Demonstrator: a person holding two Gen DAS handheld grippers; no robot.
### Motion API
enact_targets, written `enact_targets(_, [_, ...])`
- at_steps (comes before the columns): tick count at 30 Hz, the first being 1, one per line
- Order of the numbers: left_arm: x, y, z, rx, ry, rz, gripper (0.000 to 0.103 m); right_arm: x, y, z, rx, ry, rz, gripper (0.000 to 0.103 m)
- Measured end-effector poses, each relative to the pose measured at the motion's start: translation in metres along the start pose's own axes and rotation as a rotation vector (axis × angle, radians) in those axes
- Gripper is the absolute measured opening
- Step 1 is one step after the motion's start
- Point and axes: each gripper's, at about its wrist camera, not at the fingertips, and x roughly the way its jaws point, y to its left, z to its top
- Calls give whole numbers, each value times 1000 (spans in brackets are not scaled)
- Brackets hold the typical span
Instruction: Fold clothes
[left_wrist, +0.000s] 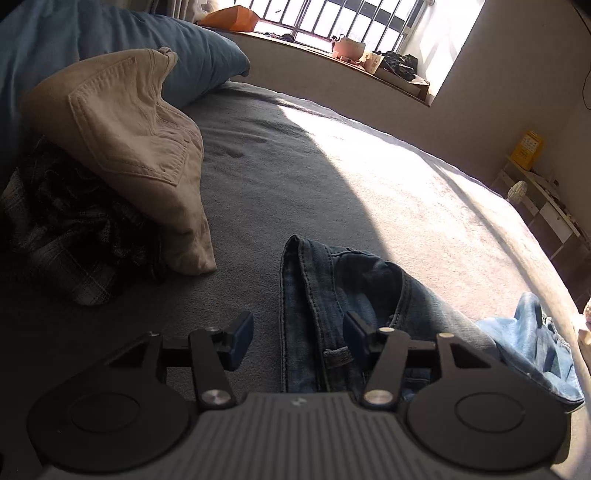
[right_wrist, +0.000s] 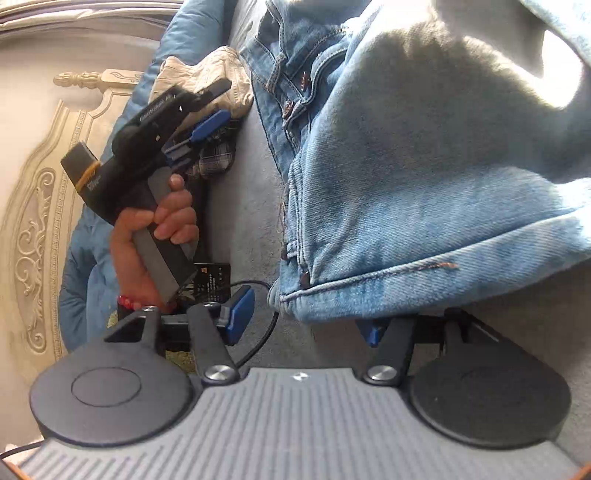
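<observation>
Left gripper (left_wrist: 298, 341): we see its jaws spread wide at the bottom of the left wrist view, holding nothing; the waistband edge of the dark jeans (left_wrist: 332, 306) lies between and under the blue pads.
Right gripper (right_wrist: 304, 317): we see its jaws apart at the lower centre of the right wrist view; the hem of the light denim garment (right_wrist: 424, 192) drapes over the right-hand pad, and we cannot tell whether it is gripped.
Dark jeans: lower centre of the left view, flat on the grey bed (left_wrist: 332, 166).
Light denim garment: fills the upper right of the right view.
Beige trousers (left_wrist: 122, 140): upper left, heaped on a plaid cloth (left_wrist: 62, 229).
Hand (right_wrist: 162, 229): left of the right view, wrapped round the other gripper's handle.
</observation>
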Motion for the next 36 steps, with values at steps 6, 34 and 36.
enact_targets(6, [-67, -24, -28, 56, -11, -82, 64, -66, 3, -15, -26, -68, 43, 62])
enact_targets(34, [-77, -17, -201, -413, 69, -328, 71, -148, 5, 24, -245, -329, -24, 65])
enact_targets(36, [-70, -14, -203, -457, 45, -334, 73, -138, 19, 40, -343, -327, -74, 65])
